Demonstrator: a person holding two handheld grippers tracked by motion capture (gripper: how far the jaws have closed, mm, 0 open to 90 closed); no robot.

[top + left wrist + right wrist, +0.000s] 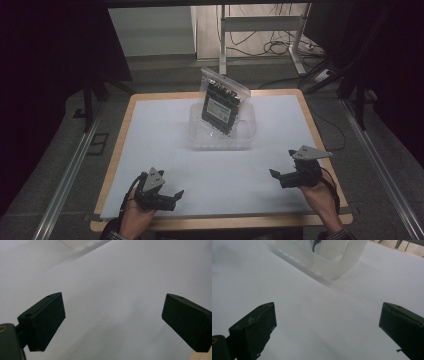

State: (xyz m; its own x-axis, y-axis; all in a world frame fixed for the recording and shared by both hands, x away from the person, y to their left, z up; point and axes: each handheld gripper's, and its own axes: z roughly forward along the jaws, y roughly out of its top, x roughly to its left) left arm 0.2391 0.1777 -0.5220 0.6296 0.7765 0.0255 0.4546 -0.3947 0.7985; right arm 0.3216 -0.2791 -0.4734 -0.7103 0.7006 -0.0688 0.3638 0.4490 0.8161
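Desk: the desk [118, 150] had a pale wooden edge, and a white sheet [165, 145] covered nearly all of its top.
Container: a clear plastic container [222, 134] stood on the sheet, toward 12 o'clock from the middle of the desk.
Bag: a clear zip bag [223, 99] with a dark flat item inside stood upright in the container and leaned toward 1 o'clock.
Left gripper: the left gripper [176, 196] was held low over the sheet at about 7 o'clock, its jaws wide apart and holding nothing.
Right gripper: the right gripper [276, 176] was at about 4 o'clock, jaws also wide apart and holding nothing.
Room: the room was dim, with a grey floor [60, 145], a metal rail [65, 177] at each side of the desk, and cables [272, 46] on the floor beyond a white frame [222, 37] at 12 o'clock.
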